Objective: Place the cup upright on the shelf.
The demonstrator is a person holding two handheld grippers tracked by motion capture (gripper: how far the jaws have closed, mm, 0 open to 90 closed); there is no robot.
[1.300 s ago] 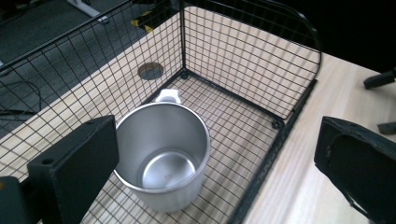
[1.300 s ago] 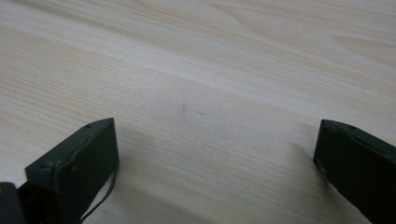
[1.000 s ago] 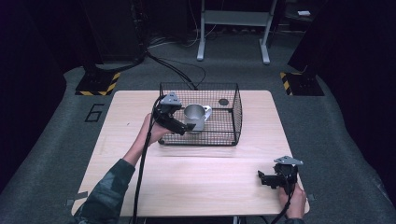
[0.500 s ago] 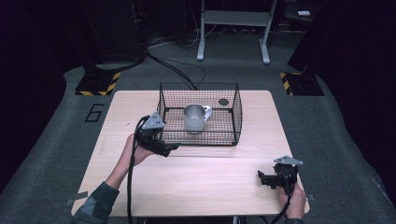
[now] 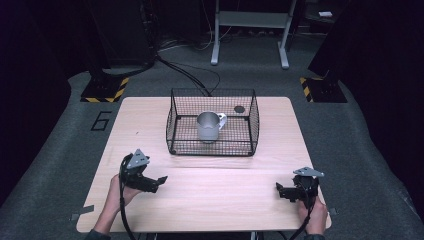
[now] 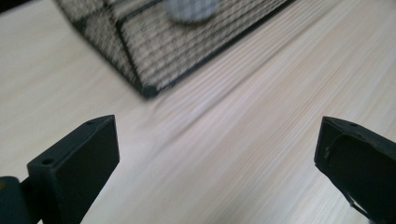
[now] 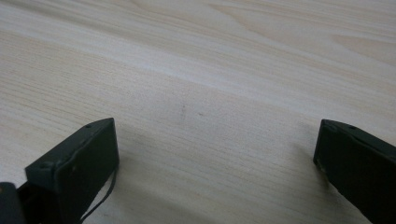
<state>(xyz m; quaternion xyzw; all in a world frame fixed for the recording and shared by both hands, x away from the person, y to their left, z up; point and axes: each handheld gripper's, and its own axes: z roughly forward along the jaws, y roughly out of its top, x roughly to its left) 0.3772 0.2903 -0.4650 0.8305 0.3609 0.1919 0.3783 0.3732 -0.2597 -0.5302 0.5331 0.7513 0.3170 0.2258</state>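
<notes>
Wooden bench point(image 5: 210, 200), bare across the near half. Black wire basket point(image 5: 212, 122) sits at the middle-far part, open top. Inside it a grey metal mug point(image 5: 207, 126) stands upright, handle toward the far right; a small dark round thing point(image 5: 239, 109) lies at the far right corner of the basket, too small to name. Nothing else in the basket.

Left claw point(image 5: 159, 180) is at the near left of the bench, well apart from the basket, jaws spread wide and empty; the left gripper view has the basket corner point(image 6: 144, 88) ahead, blurred. Right claw point(image 5: 280, 190) is at the near right edge, jaws also released, nothing between them, bare wood below.

Judgement: the mug is placed in the basket and both claws are clear of it, so the job looks done or nearly so, with little left.
</notes>
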